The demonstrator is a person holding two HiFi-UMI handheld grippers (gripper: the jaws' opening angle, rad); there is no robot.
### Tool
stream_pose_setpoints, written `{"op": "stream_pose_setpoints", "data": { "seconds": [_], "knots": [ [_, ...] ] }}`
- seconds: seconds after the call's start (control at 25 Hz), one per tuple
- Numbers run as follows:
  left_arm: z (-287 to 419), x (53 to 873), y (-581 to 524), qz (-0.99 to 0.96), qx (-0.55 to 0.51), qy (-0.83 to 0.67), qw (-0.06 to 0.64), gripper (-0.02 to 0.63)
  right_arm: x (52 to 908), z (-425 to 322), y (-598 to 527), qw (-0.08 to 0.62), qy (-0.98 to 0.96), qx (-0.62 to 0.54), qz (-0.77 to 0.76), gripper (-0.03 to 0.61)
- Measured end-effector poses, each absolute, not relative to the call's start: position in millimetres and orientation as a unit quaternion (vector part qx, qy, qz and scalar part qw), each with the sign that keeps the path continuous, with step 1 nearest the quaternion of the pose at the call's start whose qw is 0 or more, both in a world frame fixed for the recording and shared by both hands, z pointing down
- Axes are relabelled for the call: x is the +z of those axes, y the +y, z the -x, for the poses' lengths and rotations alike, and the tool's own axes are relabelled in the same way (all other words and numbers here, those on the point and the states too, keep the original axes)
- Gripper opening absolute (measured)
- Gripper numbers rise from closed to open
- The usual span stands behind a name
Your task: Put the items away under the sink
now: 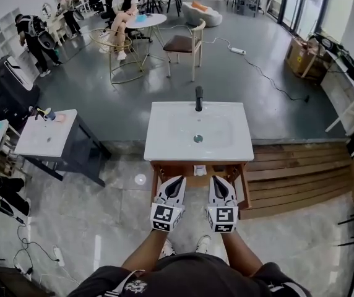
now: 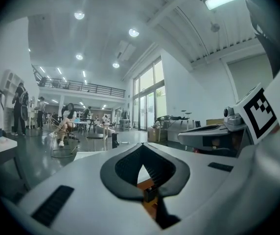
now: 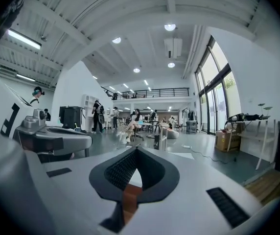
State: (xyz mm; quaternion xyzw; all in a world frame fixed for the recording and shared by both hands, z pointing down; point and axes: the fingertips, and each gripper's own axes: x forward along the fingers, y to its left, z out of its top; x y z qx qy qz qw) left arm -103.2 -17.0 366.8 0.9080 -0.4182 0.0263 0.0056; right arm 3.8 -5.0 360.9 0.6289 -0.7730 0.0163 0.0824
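The white sink (image 1: 164,142) with a black faucet (image 1: 198,98) sits on a wooden cabinet (image 1: 244,187) straight ahead in the head view. A small white item (image 1: 200,170) shows in the cabinet's opening, just under the sink's front edge. My left gripper (image 1: 176,180) and right gripper (image 1: 217,180) are held side by side in front of that opening, pointing at it. Both are shut, tips together, with nothing between them. In the left gripper view the left gripper (image 2: 141,147) aims over the sink top, and in the right gripper view the right gripper (image 3: 136,150) does the same. The inside of the cabinet is mostly hidden.
A grey side table (image 1: 44,142) with a cup (image 1: 49,114) stands to the left. A raised wooden platform (image 1: 294,166) lies to the right. A chair (image 1: 186,45) and a round table with people are behind the sink. A power strip (image 1: 58,256) and cables lie on the floor at left.
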Motion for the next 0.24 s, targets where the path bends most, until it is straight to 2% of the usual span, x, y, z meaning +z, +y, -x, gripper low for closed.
{"op": "stream_pose_setpoints", "data": {
  "seconds": [0.24],
  "knots": [
    [95.3,358.6,-4.2,-0.913,0.022,-0.407,0.001,-0.002,351.9,0.4,2.3,0.076,-0.776,0.01,-0.626,0.023]
  ]
}}
